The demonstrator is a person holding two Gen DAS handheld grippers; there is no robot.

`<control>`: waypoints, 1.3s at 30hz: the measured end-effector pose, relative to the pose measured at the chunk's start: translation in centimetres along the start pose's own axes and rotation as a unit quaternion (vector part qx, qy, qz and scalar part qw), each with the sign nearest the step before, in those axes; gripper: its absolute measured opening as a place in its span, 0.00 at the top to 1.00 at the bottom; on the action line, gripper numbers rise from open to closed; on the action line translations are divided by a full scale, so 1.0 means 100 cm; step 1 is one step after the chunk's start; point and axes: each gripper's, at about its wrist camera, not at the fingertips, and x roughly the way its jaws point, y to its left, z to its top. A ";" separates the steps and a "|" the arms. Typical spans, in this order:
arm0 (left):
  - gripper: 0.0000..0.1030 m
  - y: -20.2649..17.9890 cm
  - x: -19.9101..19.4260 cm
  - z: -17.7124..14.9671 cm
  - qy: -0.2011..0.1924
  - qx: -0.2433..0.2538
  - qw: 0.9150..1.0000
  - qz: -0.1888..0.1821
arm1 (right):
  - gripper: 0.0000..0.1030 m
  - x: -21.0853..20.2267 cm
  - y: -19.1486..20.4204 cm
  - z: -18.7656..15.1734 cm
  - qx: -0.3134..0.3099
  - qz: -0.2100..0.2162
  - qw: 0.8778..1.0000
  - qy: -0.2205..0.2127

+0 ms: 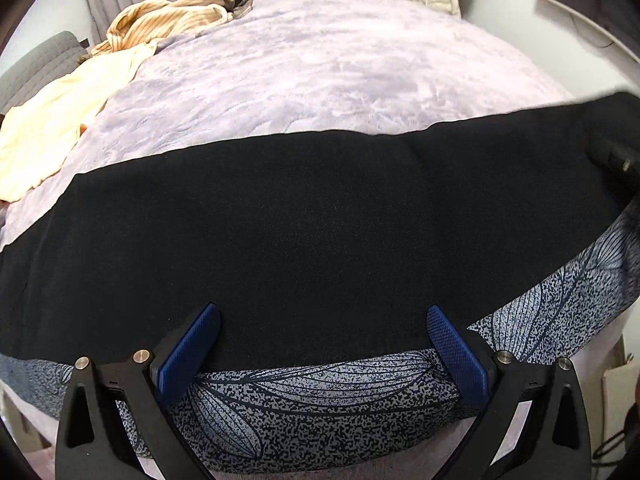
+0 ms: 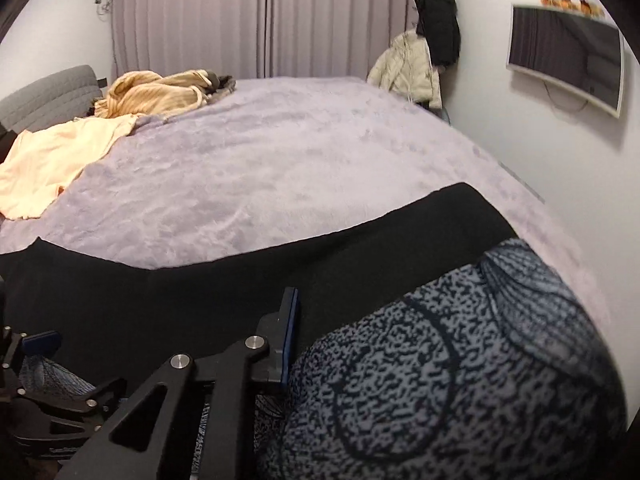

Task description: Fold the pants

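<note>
The pants lie across the near side of the lilac bed blanket as a wide black band. A grey-blue leaf-print strip runs along their near edge. My left gripper hangs open over that edge, its blue pads well apart with the cloth below and between them. In the right wrist view, the leaf-print cloth is bunched up and lifted at my right gripper. One blue pad presses against it and the cloth hides the other finger. The right gripper also shows at the far right of the left view.
A cream cloth and a tan striped garment lie at the bed's far left by a grey headboard. A pale jacket hangs in the far corner. A screen is mounted on the right wall, close to the bed.
</note>
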 end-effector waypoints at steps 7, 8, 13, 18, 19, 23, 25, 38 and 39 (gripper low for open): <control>0.00 0.089 -0.043 0.016 -0.020 -0.104 0.988 -0.112 | 0.84 -0.061 0.095 0.017 -0.120 -0.032 0.984 -0.124; 0.00 0.107 -0.047 0.017 -0.023 -0.125 0.985 -0.121 | 0.84 -0.063 0.113 0.015 -0.146 -0.043 0.978 -0.142; 0.00 0.197 -0.055 0.015 -0.024 -0.237 0.962 -0.132 | 0.84 -0.047 0.204 -0.013 -0.294 -0.109 0.929 -0.196; 0.00 0.230 -0.063 0.013 -0.023 -0.241 0.953 -0.183 | 0.83 -0.030 0.266 -0.050 -0.401 -0.118 0.884 -0.210; 0.00 0.235 -0.063 0.015 -0.025 -0.236 0.952 -0.192 | 0.83 -0.028 0.274 -0.056 -0.415 -0.122 0.876 -0.214; 0.00 0.236 -0.052 0.014 -0.011 -0.250 0.946 -0.205 | 0.83 -0.018 0.292 -0.066 -0.452 -0.139 0.853 -0.219; 0.00 0.247 -0.045 0.005 0.008 -0.270 0.935 -0.228 | 0.83 -0.014 0.300 -0.071 -0.474 -0.150 0.838 -0.226; 0.00 0.269 -0.062 0.016 -0.004 -0.250 0.934 -0.256 | 0.84 0.023 0.349 -0.087 -0.538 -0.174 0.797 -0.211; 0.00 0.260 -0.057 0.020 0.004 -0.227 0.940 -0.255 | 0.84 0.023 0.349 -0.088 -0.538 -0.174 0.797 -0.213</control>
